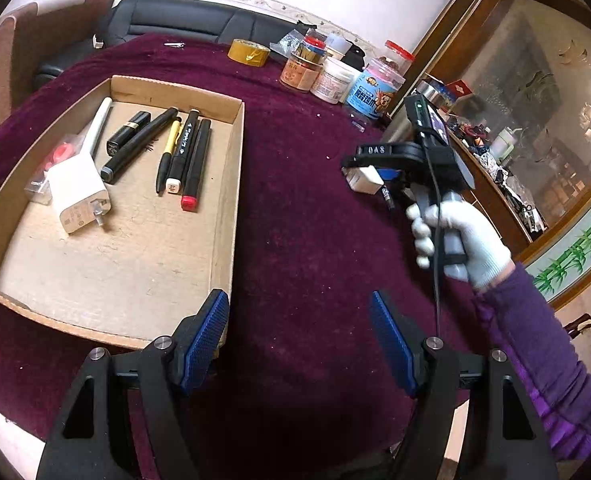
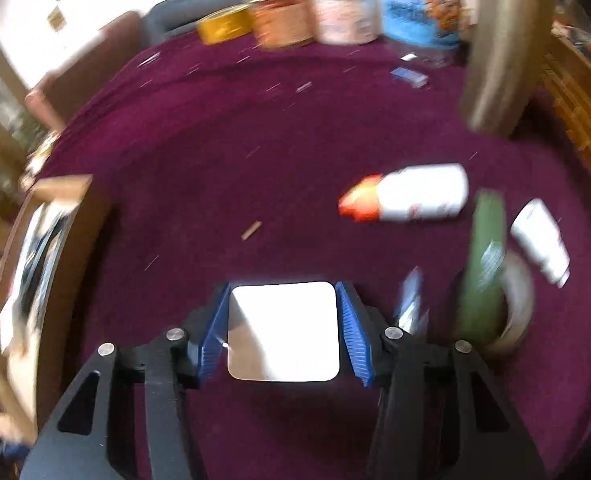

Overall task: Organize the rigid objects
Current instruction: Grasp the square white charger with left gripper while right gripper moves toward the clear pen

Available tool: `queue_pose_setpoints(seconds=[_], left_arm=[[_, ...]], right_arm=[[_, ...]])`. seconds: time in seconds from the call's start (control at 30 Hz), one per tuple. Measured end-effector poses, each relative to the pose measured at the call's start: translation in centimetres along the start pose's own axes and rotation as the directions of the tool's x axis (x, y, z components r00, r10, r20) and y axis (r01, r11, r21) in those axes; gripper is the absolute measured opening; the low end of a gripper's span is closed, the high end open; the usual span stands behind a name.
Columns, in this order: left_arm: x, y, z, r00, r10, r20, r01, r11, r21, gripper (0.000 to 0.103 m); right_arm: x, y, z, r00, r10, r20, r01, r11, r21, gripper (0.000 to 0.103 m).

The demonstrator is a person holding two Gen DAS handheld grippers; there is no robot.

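Your right hand-held gripper [image 2: 283, 332] is clamped on the white square block [image 2: 283, 332], pads on its sides at three and nine o'clock. Your left hand-held gripper [image 1: 299, 340] hangs apart and empty, cardboard tray [image 1: 231, 184] at ten o'clock.

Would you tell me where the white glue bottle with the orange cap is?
In the right wrist view, the white glue bottle lies on the purple cloth, right of centre, beside the green tube.

free: cloth [image 1: 295, 200] mid-table; blocked: box wall [image 1: 231, 200], jars [image 1: 335, 76]
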State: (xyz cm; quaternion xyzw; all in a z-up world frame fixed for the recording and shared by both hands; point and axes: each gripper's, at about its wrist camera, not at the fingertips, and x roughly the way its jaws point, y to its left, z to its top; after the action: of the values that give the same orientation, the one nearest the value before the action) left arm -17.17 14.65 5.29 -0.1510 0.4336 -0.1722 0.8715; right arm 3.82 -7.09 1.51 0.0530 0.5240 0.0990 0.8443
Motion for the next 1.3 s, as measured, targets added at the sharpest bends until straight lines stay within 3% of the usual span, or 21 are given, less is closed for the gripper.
queue_pose_setpoints(seconds=[0.1,0.2,0.27,0.33,0.43,0.53,0.63,0.7,0.77,0.87,0.97,1.13,1.3], left_arm=[[0.5,-0.2,-0.1,1.000,-0.011,-0.013,0.011,1.000,-0.001,0.067],[1.0,-0.6,-0.4,0.999,-0.019,-0.030,0.019,1.000,0.008,0.067],[1.2,-0.7,-0.4,0.999,-0.028,-0.041,0.028,1.000,0.006,0.067],[1.2,-0.8,-0.6,0.999,-0.027,-0.045,0.028,1.000,0.007,0.067],[1.2,-1.3,-0.7,0.999,-0.022,-0.047,0.023,1.000,0.020,0.067],[1.5,-1.9,-0.8,0.998,-0.023,-0.054,0.025,0.999,0.033,0.067],[2.3,-3.2,-1.0,0.997,-0.021,-0.071,0.026,0.997,0.075,0.067],[2.9,-4.0,-0.9,0.996,-0.014,-0.082,0.024,0.994,0.110,0.067],[3.8,-5.1,-0.7,0.995,0.006,-0.097,0.009,0.988,0.154,0.067],[5.3,-6.0,0.1,0.992,0.030,-0.125,-0.007,0.983,0.185,0.067],[7.3,-6.9,1.5,0.988,0.061,-0.141,-0.029,0.975,0.221,0.067],[12.3,-8.3,4.0,0.976,0.150,-0.156,-0.093,0.940,0.328,0.067],[17.2,-10.3,5.1,0.961,0.248,-0.122,-0.155,0.850,0.504,0.068]], right_arm=[[-0.7,2.7,-2.7,0.998,0.058,-0.032,-0.061,0.992,-0.111,0.053],[-1.7,4.1,-5.3,0.983,0.169,-0.070,-0.179,0.967,-0.181,0.060],[-3.1,3.0,-5.7,0.971,0.235,-0.035,-0.238,0.961,-0.143,0.060],[-5.2,0.9,-5.5,0.961,0.269,0.064,-0.262,0.960,-0.096,0.060],[-8.8,-4.3,-5.7,0.942,0.224,0.250,-0.241,0.969,0.042,0.070],[-10.2,-8.5,-6.0,0.924,0.082,0.373,-0.149,0.976,0.156,0.072],[-9.5,-11.1,-6.5,0.915,0.019,0.403,-0.124,0.963,0.238,0.072],[-8.4,-12.3,-7.0,0.915,0.023,0.402,-0.146,0.949,0.278,0.072],[-7.6,-13.2,-6.8,0.933,0.013,0.360,-0.137,0.936,0.323,0.072],[-8.9,-13.9,-7.9,0.921,0.022,0.389,-0.159,0.933,0.322,0.072],[-8.4,-14.4,-7.6,0.930,0.033,0.366,-0.163,0.929,0.332,0.072],[-7.6,-15.3,-7.0,0.934,0.062,0.351,-0.198,0.909,0.366,0.072],[-6.9,-15.7,-7.1,0.942,0.065,0.329,-0.198,0.900,0.389,0.072]])
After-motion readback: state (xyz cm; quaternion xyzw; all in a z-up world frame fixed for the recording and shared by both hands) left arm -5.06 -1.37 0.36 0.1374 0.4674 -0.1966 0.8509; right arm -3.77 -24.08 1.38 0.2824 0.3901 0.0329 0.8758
